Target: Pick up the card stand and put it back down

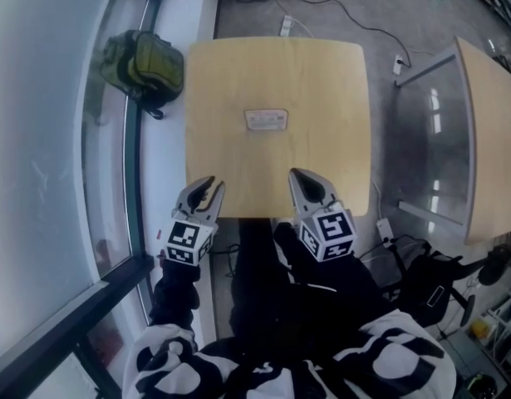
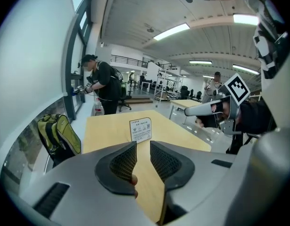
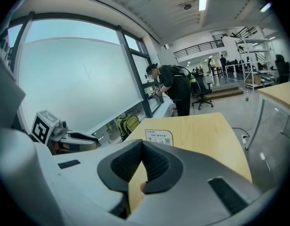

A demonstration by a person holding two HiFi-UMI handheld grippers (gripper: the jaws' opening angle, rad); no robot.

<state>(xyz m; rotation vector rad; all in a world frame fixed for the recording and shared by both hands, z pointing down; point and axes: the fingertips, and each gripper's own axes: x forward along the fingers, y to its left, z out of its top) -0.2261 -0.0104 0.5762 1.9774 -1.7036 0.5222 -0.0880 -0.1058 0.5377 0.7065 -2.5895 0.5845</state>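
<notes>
Closest in, both tongs were held over the near edge of the pale wooden square table (image 1: 321,81), well apart from each other. The left gripper (image 1: 207,185), with its black-and-white marker cube (image 1: 186,241) behind it, was seen with its jaws cracked apart just a bit. Only a narrow slit showed between the ribbed dark pads (image 2: 123,164), and nothing was caught in it, just bare tabletop behind. The right gripper (image 1: 301,177) was closed up, tips meeting, and nothing was pinched there either.

A bit further out, the small white card stand with printed text and QR codes (image 1: 265,120) was sat upright roughly in the middle of the table. It wasn't touched by either gripper and was lined up more or less between the two of them. Fine print couldn't be read, tbh.

Off the table's far left corner, an olive-green backpack (image 1: 143,63) was parked by the window glass. To the right, a second light wooden table with a metal frame (image 1: 492,123) could be made out.

Way at the back, a person in dark clothes and a cap (image 2: 100,84) was spotted standing at the window ledge.
</notes>
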